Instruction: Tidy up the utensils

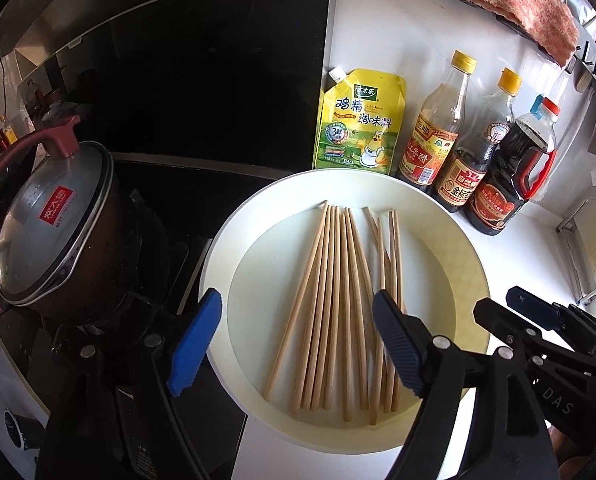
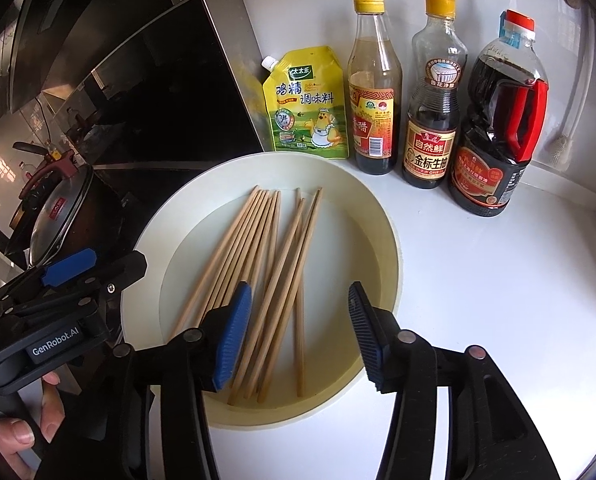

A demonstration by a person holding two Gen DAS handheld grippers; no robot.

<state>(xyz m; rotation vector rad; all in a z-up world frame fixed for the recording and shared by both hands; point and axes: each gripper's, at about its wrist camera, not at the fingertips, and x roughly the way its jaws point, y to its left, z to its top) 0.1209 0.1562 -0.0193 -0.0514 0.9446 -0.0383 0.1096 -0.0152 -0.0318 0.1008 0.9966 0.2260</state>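
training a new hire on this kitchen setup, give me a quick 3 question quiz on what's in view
1. True or false: the chopsticks lie loose on the plate.
2. How many bottles stand behind the plate, beside the yellow pouch?
3. Which fits both the left claw and the right claw? A) open above the chopsticks B) shut on a bottle C) lifting the pot

Key: 1 true; 2 three; 3 A

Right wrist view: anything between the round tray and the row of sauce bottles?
Nothing there. In the right wrist view the round tray and the sauce bottles are separated only by a narrow strip of bare white counter.
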